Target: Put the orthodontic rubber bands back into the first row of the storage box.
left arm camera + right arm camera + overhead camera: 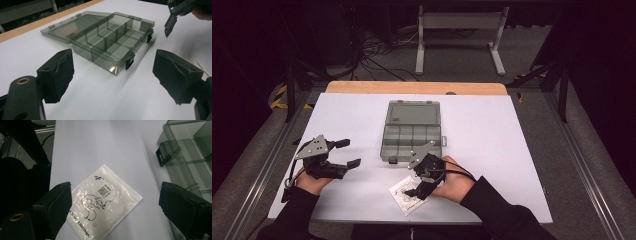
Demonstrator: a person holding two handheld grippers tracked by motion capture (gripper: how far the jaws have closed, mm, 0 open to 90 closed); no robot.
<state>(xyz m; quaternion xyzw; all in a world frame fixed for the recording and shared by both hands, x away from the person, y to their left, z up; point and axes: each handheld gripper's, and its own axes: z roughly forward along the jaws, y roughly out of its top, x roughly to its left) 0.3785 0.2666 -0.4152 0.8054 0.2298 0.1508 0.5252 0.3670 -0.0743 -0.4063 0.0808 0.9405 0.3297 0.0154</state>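
A smoky translucent compartment box (pixel 412 135) lies open mid-table, its lid (pixel 414 112) folded back flat and its divided cells (pixel 112 42) empty. A white sealed packet (pixel 403 197) with a black line drawing and a code label (pixel 102 202) lies near the front edge. My right gripper (pixel 416 192) hangs open just above it, pointing down, and the packet sits between its jaws (pixel 117 205) without touching the pads. My left gripper (pixel 349 153) is open and empty at the table's left, aimed at the box (pixel 117 72).
The white table top (pixel 492 150) has a wooden strip (pixel 417 88) along its far edge. Cables and a grey table frame (pixel 459 35) stand on the floor beyond. In the left gripper view, the right gripper (pixel 172 17) hangs near the box's latches (pixel 130 61).
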